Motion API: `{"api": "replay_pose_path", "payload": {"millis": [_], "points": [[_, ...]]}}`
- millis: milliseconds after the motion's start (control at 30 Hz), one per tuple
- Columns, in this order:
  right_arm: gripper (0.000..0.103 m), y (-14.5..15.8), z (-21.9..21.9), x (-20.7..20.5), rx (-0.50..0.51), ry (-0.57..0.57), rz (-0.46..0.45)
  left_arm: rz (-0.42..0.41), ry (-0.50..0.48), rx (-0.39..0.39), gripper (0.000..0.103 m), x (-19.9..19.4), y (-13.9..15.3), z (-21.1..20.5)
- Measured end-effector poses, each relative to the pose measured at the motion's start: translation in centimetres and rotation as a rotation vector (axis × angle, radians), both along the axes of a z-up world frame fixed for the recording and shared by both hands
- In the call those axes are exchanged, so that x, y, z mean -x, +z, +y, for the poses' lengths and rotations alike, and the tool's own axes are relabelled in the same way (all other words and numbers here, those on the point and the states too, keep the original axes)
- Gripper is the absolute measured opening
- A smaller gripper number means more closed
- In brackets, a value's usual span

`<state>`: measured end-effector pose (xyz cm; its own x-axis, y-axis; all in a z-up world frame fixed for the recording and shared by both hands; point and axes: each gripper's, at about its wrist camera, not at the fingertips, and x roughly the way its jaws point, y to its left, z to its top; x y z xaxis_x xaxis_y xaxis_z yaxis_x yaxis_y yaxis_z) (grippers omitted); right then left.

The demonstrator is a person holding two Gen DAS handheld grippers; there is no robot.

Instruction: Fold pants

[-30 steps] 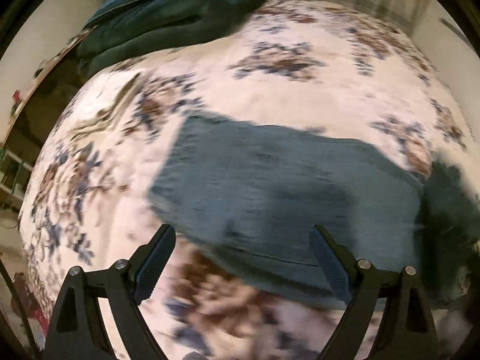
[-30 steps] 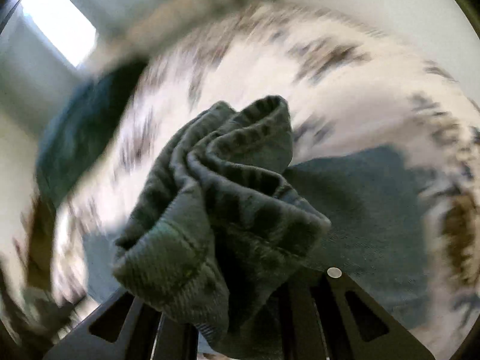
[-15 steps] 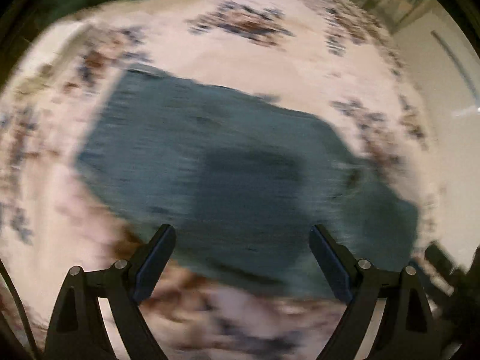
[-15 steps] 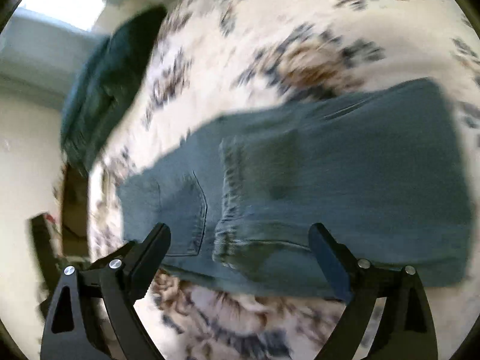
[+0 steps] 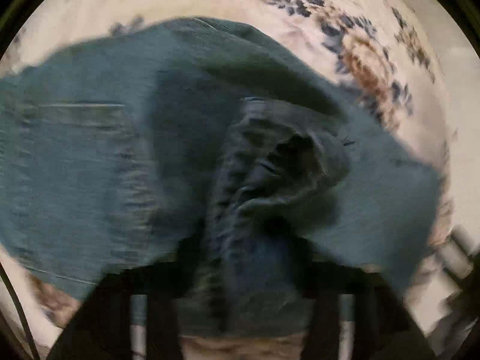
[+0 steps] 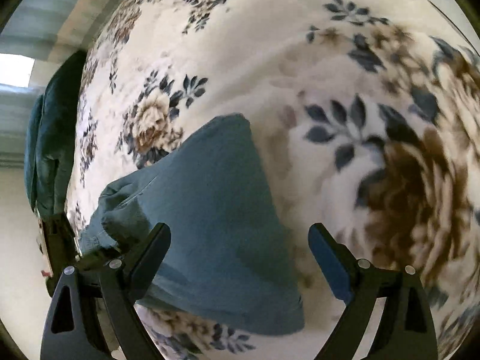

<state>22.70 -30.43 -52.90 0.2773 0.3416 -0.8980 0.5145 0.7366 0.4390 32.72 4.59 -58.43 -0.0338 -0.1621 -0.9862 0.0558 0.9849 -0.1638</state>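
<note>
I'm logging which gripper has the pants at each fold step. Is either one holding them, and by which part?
The left gripper has just closed on a bunched fold of the pants; which part is too blurred to tell. The right gripper is open and holds nothing.

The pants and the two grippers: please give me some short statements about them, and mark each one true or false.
1. The pants are red. False: they are blue-green denim.
2. The left gripper has a bunch of the pants between its fingers. True: its fingers have just been closing on the fabric.
3. The right gripper holds the pants. False: its fingers stand wide apart and grip nothing.
4. The pants lie on a floral blanket. True.
5. The blanket is plain white. False: it bears blue leaves and brown flowers.
</note>
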Motion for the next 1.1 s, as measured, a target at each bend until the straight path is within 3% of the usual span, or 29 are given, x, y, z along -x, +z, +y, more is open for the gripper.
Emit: {"api": "replay_pose_path", "payload": {"millis": [100, 233, 333, 400, 433, 567, 733, 800, 900, 933, 1000, 1100], "points": [[0.090, -0.8, -0.8, -1.4, 0.010, 0.030, 0.033, -0.024, 0.018, -0.044, 0.029, 1.7, 0.4, 2.0], [0.090, -1.2, -0.8, -2.1, -0.001, 0.079, 0.063, 0.038, 0.118, 0.010, 0.035, 2.5, 1.7, 2.8], [0.090, -0.7, -0.4, -0.2, -0.071, 0.047, 0.066, 0.015, 0.191, 0.045, 0.036, 3.9, 4.7, 3.5], [0.090, -0.2, 0.0, 1.8, -0.136, 0.005, 0.053, -0.006, 0.245, 0.091, 0.046, 5.6, 6.9, 3.8], [0.087, 0.1, 0.3, 3.0, -0.175, -0.021, 0.036, -0.008, 0.269, 0.130, 0.051, 6.3, 7.5, 3.9], [0.045, -0.6, 1.6, 6.6, -0.315, -0.131, 0.041, 0.062, 0.349, 0.248, 0.051, 7.6, 6.2, 3.3], [0.041, -3.2, 3.1, 8.2, -0.416, -0.214, 0.083, 0.148, 0.542, 0.424, 0.051, 7.4, 3.6, 4.0], [0.041, -3.6, 3.2, 8.3, -0.428, -0.225, 0.089, 0.126, 0.596, 0.426, 0.051, 6.8, 3.7, 5.1], [0.041, -3.5, 3.2, 7.9, -0.417, -0.209, 0.082, 0.081, 0.489, 0.379, 0.051, 5.1, 4.8, 4.7], [0.041, -3.4, 3.2, 7.7, -0.415, -0.197, 0.086, 0.072, 0.426, 0.377, 0.057, 4.4, 4.9, 4.5], [0.041, -3.2, 3.1, 7.4, -0.410, -0.190, 0.090, 0.093, 0.278, 0.318, 0.060, 2.7, 4.4, 3.3], [0.041, -2.9, 2.8, 6.7, -0.387, -0.178, 0.099, 0.098, 0.202, 0.309, 0.060, 1.1, 3.9, 2.6]]}}
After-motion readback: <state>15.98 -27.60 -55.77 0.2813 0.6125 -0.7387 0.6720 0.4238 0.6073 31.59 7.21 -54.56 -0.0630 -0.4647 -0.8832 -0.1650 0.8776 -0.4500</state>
